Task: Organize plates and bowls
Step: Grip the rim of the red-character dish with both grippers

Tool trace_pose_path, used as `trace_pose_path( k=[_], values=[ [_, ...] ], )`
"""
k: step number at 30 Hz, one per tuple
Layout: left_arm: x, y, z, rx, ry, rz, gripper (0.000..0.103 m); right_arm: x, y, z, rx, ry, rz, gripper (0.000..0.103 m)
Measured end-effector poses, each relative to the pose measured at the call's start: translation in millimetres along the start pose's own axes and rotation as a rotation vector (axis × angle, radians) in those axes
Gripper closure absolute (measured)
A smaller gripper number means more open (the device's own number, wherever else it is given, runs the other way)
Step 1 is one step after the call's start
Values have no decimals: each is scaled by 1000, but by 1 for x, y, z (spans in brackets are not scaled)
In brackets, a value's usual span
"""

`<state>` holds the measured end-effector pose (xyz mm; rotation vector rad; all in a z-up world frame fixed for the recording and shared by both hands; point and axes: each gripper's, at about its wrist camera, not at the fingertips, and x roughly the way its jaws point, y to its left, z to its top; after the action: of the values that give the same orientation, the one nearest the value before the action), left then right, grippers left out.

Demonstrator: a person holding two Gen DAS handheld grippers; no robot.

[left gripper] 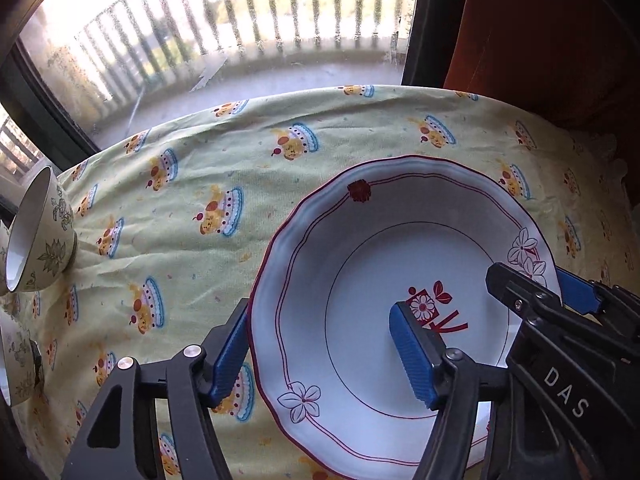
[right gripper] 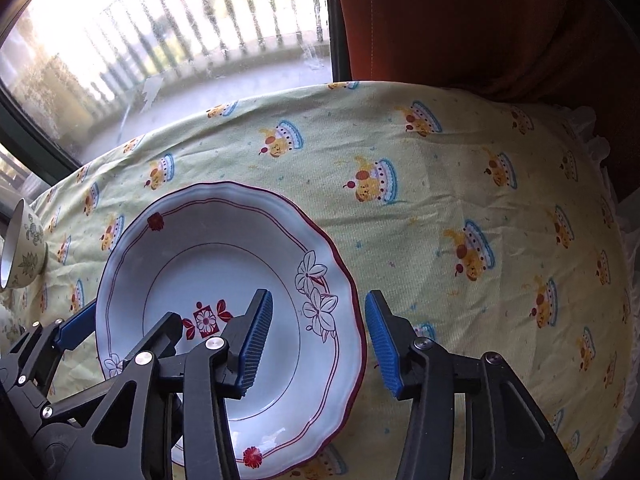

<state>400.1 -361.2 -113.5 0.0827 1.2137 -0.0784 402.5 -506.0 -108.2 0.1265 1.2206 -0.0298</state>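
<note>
A white plate (left gripper: 360,240) with a dark red scalloped rim and flower prints lies flat on the cake-print tablecloth (left gripper: 180,200). My left gripper (left gripper: 319,306) straddles the plate's left rim, one blue pad outside on the cloth and the other over the well, with the jaws apart and not pressing. My right gripper (right gripper: 318,295) straddles the right rim of the same plate (right gripper: 208,248), one pad inside and one outside, also apart. Each gripper shows in the other's view: the right gripper (left gripper: 528,276) and the left gripper's fingers (right gripper: 74,330).
A cream bowl (left gripper: 40,232) with green leaf print stands at the far left of the table, and is also seen as the bowl (right gripper: 22,248). A second similar bowl (left gripper: 16,364) sits nearer. A window (left gripper: 240,40) runs behind; an orange curtain (right gripper: 480,20) hangs at the right.
</note>
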Motion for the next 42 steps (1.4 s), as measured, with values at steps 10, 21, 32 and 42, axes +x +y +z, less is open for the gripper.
trace_pose_path(
  k=[10, 21, 32, 42],
  values=[
    [-3, 15, -11, -17, 27, -4, 33, -3, 14, -6, -16, -3, -18, 55],
    [-15, 67, -49, -75, 69, 18, 33, -8, 68, -34, -73, 43, 12, 55],
    [-19, 104, -74, -127, 81, 37, 35, -14, 121, -58, -190, 45, 27, 55],
    [-16, 112, -75, -147, 52, 31, 31, -8, 123, -56, -209, 21, -12, 55]
  ],
)
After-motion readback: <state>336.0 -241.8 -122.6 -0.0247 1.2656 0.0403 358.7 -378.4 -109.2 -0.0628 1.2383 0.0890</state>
